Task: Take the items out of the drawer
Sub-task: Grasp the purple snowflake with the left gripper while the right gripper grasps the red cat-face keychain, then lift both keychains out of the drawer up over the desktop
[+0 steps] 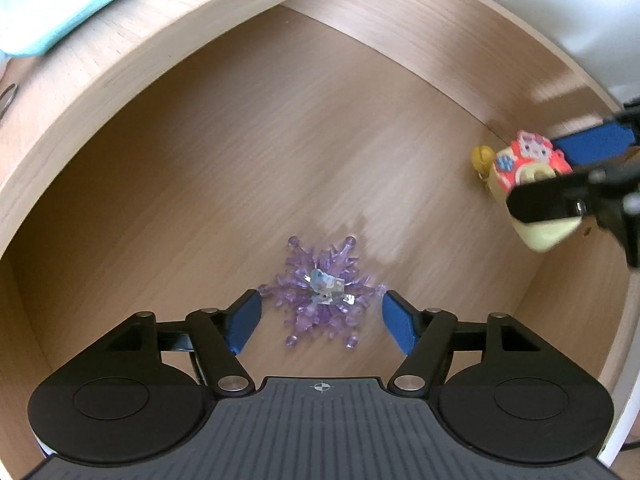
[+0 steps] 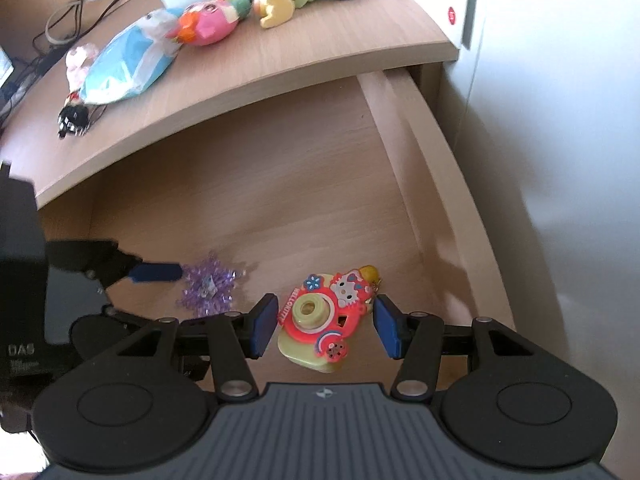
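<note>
Left gripper (image 1: pixel 320 316) spread wide, straddling purple snowflake (image 1: pixel 322 292) on drawer (image 1: pixel 240 160) floor; I judge it light, brittle (grip across hub). Right gripper (image 2: pixel 326 326) brackets toy camera (image 2: pixel 320 320), pads apparently clear.

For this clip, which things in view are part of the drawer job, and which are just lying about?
Job:
- drawer
- purple snowflake, between the open left claw
- toy camera, between the right claw

Lying about, on the desktop:
- blue pouch
- plush toys
- cables
</note>
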Demonstrator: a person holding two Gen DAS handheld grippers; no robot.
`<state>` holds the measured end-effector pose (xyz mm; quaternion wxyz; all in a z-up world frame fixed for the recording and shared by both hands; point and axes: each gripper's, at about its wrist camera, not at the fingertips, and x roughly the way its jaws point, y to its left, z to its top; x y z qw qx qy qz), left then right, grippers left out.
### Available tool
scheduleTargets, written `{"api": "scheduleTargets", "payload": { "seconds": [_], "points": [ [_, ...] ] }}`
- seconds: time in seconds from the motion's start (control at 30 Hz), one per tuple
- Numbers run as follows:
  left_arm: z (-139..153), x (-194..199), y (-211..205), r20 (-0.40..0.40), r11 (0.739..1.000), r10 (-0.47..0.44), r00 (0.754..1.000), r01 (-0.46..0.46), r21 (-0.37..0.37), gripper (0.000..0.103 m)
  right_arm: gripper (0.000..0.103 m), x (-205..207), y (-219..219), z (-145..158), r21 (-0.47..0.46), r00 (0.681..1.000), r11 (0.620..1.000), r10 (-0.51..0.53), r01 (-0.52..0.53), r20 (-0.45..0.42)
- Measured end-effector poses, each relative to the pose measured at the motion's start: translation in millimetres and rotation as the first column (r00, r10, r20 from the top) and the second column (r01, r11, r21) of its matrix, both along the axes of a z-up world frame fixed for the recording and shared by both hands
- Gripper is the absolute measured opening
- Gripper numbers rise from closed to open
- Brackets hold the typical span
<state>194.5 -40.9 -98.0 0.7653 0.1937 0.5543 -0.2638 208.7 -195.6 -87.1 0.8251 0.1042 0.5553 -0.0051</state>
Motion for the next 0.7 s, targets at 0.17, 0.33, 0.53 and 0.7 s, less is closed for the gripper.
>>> {"api": "scheduleTargets", "payload": {
  "seconds": [0.17, 0.33, 0.53, 0.7],
  "points": [
    [5, 1, 20, -0.035, 0.995, 0.076, 0.996, -0.078, -0.056, 0.055, 0.052, -21, 0, 12, -0.004, 1.000, 1.000, 0.005, -0.005, 0.010],
    [28, -8, 36, -0.035, 0.988, 0.101, 0.994, -0.105, -0.110, 0.055, 0.052, -29, 1, 31, -0.003, 0.999, 1.000, 0.012, -0.012, 0.039],
    [102, -33, 84, 0.019, 0.957, 0.149, 0.989, -0.140, -0.254, 0.055, 0.052, -34, 12, 60, 0.022, 0.995, 0.999, 0.046, -0.049, 0.088],
    [158, -25, 116, 0.152, 0.922, 0.248, 0.957, -0.185, -0.339, 0.055, 0.052, -27, 29, 93, 0.030, 0.982, 0.995, 0.090, -0.096, 0.169]
  ]
}}
